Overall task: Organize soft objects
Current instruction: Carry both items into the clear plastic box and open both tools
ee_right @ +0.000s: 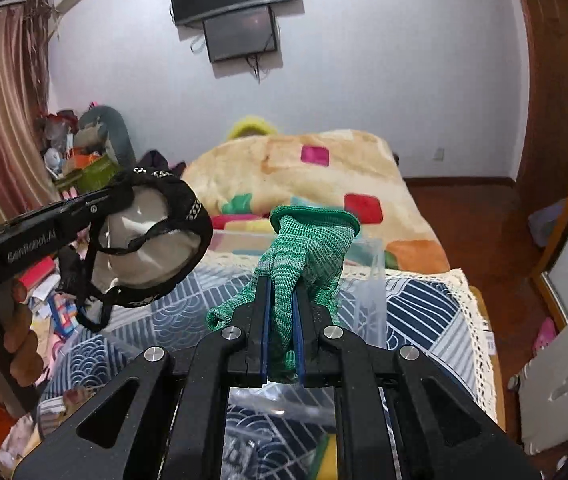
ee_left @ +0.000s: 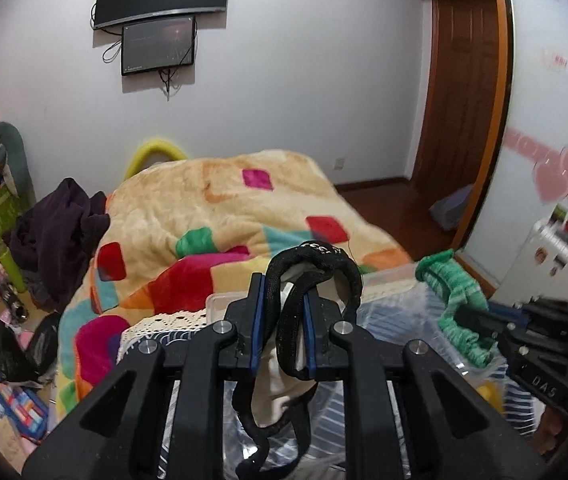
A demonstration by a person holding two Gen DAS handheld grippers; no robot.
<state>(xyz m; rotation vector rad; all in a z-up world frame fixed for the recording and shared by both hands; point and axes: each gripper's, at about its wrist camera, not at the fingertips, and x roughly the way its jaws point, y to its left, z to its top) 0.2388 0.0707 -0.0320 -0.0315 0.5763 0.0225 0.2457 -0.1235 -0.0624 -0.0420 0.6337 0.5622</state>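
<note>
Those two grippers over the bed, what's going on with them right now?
A person is holding a gripper in each hand. The left gripper is shut on a black and white garment, which hangs from its fingers. The right gripper is shut on a green knit glove, cuff pointing away. Both are held up above a clear plastic bin on a patterned cloth, beside the blanket-covered bed.

Both wrist views look closely along their tongs toward the shared bed (ee_left: 220, 208) and wall screens (ee_right: 240, 0).
</note>
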